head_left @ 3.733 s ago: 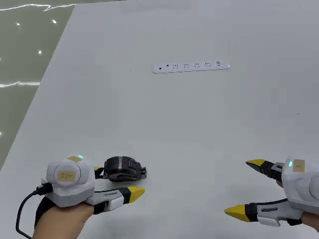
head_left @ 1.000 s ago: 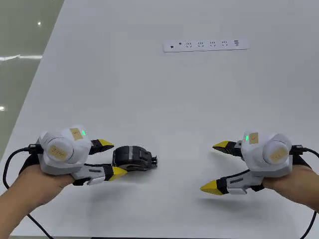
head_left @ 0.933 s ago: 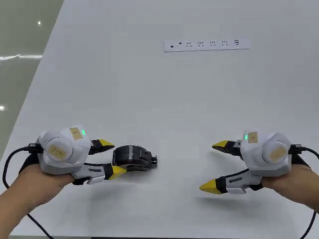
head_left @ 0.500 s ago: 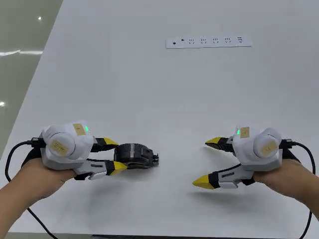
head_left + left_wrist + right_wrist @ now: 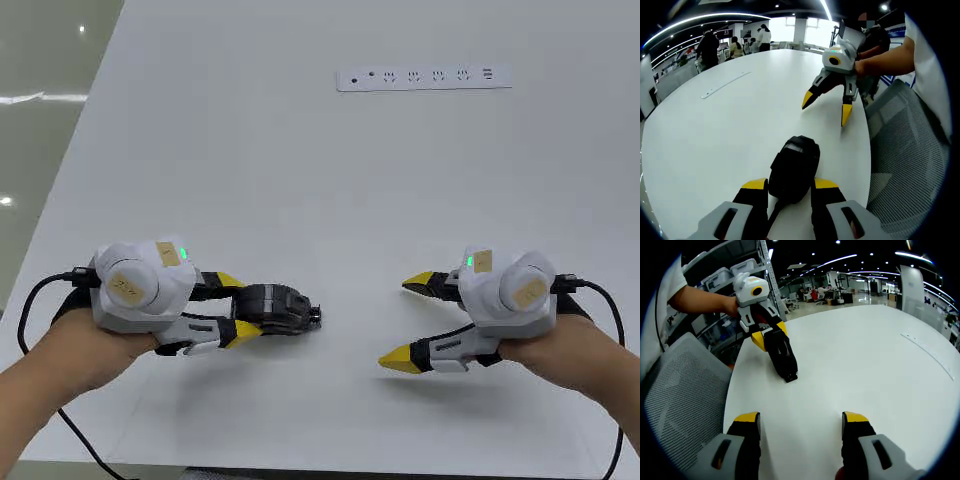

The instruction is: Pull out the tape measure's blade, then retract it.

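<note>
Head view: tape measure (image 5: 281, 305) nose rightward

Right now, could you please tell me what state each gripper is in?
Left gripper: closed on the tape measure.
Right gripper: open, holding nothing.

Head looks down — gripper views share tape measure (image 5: 794, 167).

Tape measure (image 5: 280, 309) matt black plastic; table (image 5: 330, 200) smooth, white.
</note>
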Available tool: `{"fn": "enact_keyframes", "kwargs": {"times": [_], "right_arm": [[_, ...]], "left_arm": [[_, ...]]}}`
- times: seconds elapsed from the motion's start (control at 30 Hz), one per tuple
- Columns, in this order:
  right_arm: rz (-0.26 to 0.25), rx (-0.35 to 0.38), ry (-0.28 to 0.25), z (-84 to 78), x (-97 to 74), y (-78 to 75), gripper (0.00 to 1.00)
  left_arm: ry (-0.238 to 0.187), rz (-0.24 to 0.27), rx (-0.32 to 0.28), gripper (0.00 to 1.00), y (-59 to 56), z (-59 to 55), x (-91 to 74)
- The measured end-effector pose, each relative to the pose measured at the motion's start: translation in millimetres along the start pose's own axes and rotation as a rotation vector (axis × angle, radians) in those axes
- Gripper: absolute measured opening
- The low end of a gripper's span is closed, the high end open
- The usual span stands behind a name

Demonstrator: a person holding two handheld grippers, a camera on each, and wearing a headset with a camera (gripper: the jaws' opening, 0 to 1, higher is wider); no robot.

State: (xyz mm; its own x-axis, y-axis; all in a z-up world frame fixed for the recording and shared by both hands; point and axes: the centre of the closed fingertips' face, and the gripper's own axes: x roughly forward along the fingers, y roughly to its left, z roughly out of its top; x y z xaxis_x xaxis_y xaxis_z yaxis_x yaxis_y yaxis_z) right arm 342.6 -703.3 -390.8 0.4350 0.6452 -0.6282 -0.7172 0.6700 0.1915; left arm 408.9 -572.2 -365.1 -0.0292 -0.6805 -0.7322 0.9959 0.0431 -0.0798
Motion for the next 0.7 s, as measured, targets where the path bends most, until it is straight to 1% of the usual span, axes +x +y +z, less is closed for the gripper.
{"fn": "enact_keyframes", "kwargs": {"times": [0.17, 0.23, 0.37, 0.43, 0.57, 0.7], "right_arm": [[0.004, -0.006, -0.006, 2.1, 2.7, -0.7, 0.65], [0.004, -0.010, -0.009, 3.3, 3.5, -1.0, 0.64], [-0.002, -0.023, -0.020, 6.8, 5.7, -1.3, 0.63], [-0.003, -0.039, -0.020, 7.4, 8.1, -1.3, 0.63], [0.003, -0.043, -0.032, 12.1, 13.2, -0.5, 0.60], [0.008, -0.072, -0.042, 16.3, 21.2, 2.2, 0.58]], "left_arm": [[0.005, -0.002, 0.012, 0.30, 0.8, -0.7, 0.1], [0.013, -0.003, 0.029, 0.29, 1.1, -1.1, 0.4], [0.022, -0.007, 0.037, 0.29, 2.0, -1.7, 0.7], [0.027, -0.007, 0.042, 0.29, 2.2, -2.3, 0.8], [0.027, -0.007, 0.042, 0.29, 3.3, -3.2, 0.8], [0.028, -0.015, 0.042, 0.29, 3.2, -2.6, 1.1]]}}
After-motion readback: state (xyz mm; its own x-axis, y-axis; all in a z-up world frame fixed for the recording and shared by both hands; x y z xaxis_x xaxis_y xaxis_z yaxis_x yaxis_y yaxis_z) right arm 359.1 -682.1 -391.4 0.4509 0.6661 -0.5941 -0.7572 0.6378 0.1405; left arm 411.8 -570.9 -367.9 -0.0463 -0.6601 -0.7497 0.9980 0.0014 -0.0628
